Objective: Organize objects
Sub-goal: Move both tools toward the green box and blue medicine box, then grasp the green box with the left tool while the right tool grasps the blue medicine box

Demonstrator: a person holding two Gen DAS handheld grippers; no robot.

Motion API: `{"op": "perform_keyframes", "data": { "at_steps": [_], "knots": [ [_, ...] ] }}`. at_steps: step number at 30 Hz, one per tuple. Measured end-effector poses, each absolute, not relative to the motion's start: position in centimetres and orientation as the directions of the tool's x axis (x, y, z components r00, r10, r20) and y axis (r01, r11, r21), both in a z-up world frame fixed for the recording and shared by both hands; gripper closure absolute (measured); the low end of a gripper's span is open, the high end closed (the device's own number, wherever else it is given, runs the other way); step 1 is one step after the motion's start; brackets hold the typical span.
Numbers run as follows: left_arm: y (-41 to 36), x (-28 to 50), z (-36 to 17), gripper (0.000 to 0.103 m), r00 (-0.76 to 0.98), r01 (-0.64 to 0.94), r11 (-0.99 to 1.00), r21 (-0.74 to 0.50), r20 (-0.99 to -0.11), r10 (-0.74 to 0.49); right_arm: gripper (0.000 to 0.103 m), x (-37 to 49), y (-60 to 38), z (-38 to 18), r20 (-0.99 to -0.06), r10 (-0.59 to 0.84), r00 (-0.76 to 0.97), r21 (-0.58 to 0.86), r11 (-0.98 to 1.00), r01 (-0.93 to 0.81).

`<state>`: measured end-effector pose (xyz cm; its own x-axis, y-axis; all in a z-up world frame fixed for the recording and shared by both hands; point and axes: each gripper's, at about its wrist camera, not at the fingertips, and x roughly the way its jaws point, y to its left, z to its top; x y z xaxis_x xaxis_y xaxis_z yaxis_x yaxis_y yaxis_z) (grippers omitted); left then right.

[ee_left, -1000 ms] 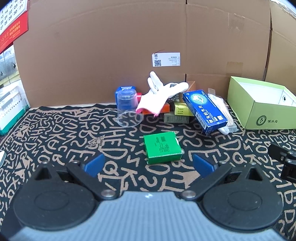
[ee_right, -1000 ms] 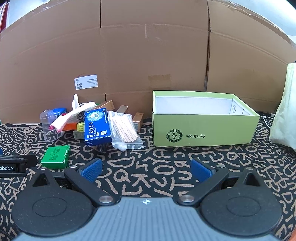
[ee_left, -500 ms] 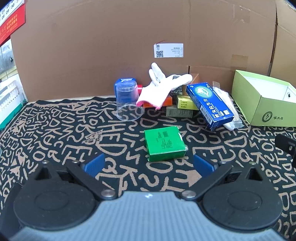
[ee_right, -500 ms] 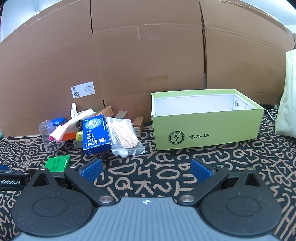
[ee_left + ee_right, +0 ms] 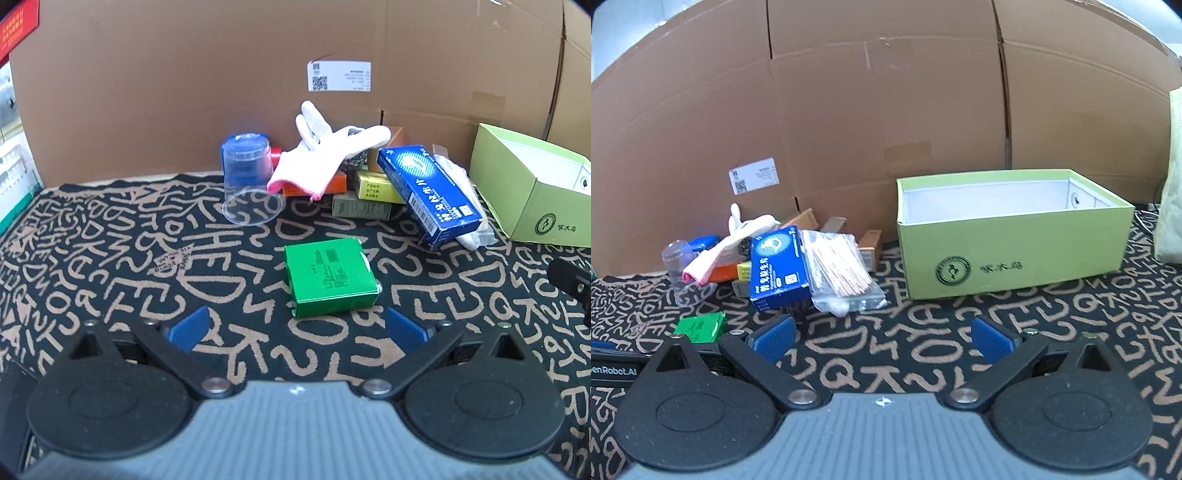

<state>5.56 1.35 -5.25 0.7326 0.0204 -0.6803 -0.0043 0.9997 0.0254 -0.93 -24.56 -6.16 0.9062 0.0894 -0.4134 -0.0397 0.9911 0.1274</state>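
On the letter-patterned black cloth (image 5: 110,258), just ahead of the left gripper (image 5: 295,328), lies a green box (image 5: 330,275) — flat, slightly skewed, in line with the gap between the blue pads (image 5: 188,328). Jaws spread wide, nothing between them. Further back against the cardboard wall (image 5: 184,92) sits a pile: clear plastic cup (image 5: 251,184) upside down, white glove (image 5: 321,155) with pink cuff draped over small orange and yellow boxes, a blue box (image 5: 430,190) leaning tilted at the right of the pile. Right gripper (image 5: 882,338) also spread apart, empty, over bare cloth. In its view a bag of wooden sticks (image 5: 838,271) rests against the blue box, and the open light-green box (image 5: 1015,254) stands to the right, near the pile but apart — what its floor holds cannot be seen. Cream bag (image 5: 1172,184) at far right edge.
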Motion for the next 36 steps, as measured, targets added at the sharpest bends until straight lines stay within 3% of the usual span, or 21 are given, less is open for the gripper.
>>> {"op": "perform_keyframes", "data": {
  "at_steps": [7,12,21,26,28,32,34,36],
  "knots": [
    [2.4,6.8,-6.4,0.0,0.709,0.01,0.999,-0.031,-0.704,-0.029,0.0,1.1,-23.2,-6.3,-0.451,0.123,0.884,0.073,0.992,-0.1],
    [2.2,8.6,-6.4,0.0,0.705,0.031,0.998,-0.056,-0.707,-0.061,0.0,3.3,-21.6,-5.8,-0.421,0.156,0.893,0.012,0.986,-0.167],
    [3.0,12.4,-8.0,0.0,0.693,0.022,0.991,-0.136,-0.712,-0.113,0.001,8.8,-18.9,-5.6,-0.423,0.298,0.855,0.045,0.95,-0.309],
    [2.9,13.1,-8.3,0.0,0.706,0.042,0.99,-0.135,-0.697,-0.125,0.015,10.4,-17.6,-6.7,-0.452,0.3,0.84,0.025,0.946,-0.324],
    [2.7,13.6,-8.3,0.0,0.705,0.053,0.99,-0.128,-0.697,-0.128,0.04,10.8,-17.6,-7.1,-0.469,0.294,0.833,0.037,0.949,-0.314],
    [2.1,14.5,-8.5,0.0,0.701,0.073,0.992,-0.1,-0.702,-0.122,0.042,10.1,-18.5,-7.0,-0.469,0.301,0.831,0.075,0.95,-0.302],
    [1.7,14.4,-8.7,0.005,0.713,0.102,0.992,-0.068,-0.69,-0.121,0.042,9.1,-18.9,-6.8,-0.464,0.289,0.837,0.069,0.954,-0.291],
    [1.5,13.6,-8.6,0.027,0.726,0.122,0.992,-0.037,-0.678,-0.115,0.042,7.7,-19.6,-6.5,-0.458,0.284,0.842,0.082,0.957,-0.279]
  ]
}}
